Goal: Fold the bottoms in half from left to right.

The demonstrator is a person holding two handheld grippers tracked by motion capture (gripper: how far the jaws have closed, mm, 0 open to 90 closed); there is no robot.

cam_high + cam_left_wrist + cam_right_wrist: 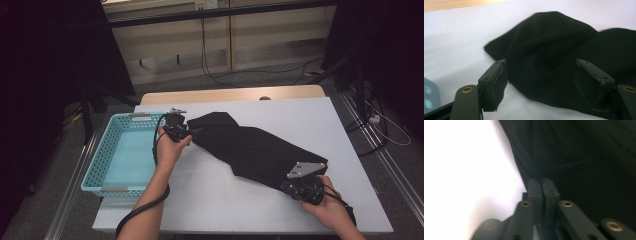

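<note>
Left gripper [541, 82] released | right gripper [541, 187] clenched on black cloth [250, 147] | basket [95, 167] holds nothing

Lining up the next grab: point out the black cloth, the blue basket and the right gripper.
black cloth [250, 147], high view, middle of the fabric
blue basket [95, 172], high view, left wall
right gripper [541, 185], right gripper view, jaw tips shut at the cloth's edge

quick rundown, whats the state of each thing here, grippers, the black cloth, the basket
left gripper: open, jaws apart at the cloth's far end, cloth between them but not pinched
right gripper: shut on the cloth's near edge
cloth: black, loosely folded, lying flat in a long slant across the table
basket: blue, upright, empty, at the table's left edge
table: white top, bare around the cloth
</note>
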